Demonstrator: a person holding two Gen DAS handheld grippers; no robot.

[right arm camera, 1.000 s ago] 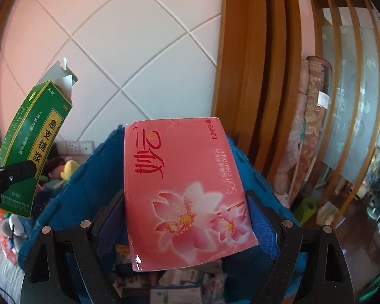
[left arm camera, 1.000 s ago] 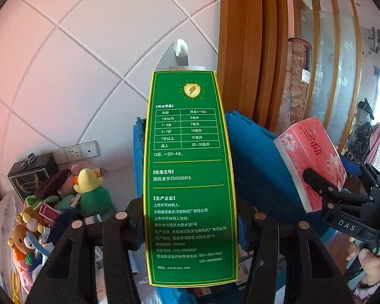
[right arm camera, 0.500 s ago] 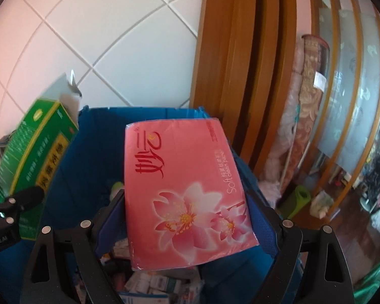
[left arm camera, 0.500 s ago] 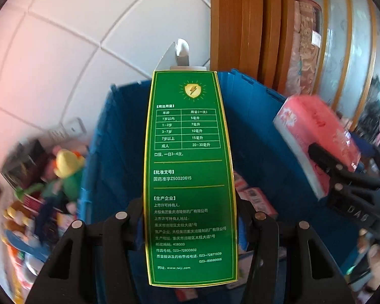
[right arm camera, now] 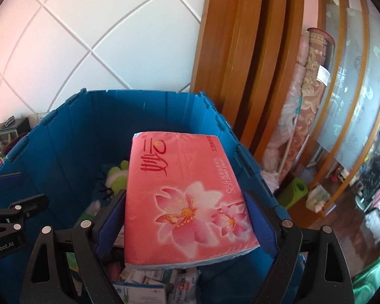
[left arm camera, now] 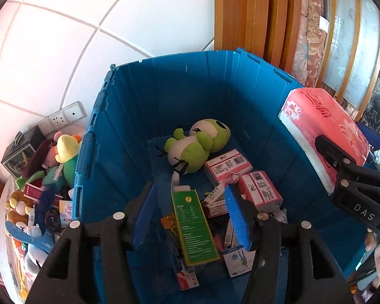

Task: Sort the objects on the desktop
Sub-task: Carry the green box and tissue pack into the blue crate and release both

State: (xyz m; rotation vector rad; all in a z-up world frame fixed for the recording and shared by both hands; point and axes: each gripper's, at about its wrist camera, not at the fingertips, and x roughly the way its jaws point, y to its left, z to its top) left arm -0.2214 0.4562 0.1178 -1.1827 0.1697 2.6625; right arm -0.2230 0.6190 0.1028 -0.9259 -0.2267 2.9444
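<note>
the left gripper hangs spread, its green box lying in the blue crate. the right gripper pinches the pink tissue pack over the crate; released near the right rim, it could tip outside.

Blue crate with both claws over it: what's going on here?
A person is sorting items into the blue crate. The left claw has just opened, and the green medicine box now lies in the crate among other packets. The right claw grips a pink tissue pack above the crate, not yet released.
</note>
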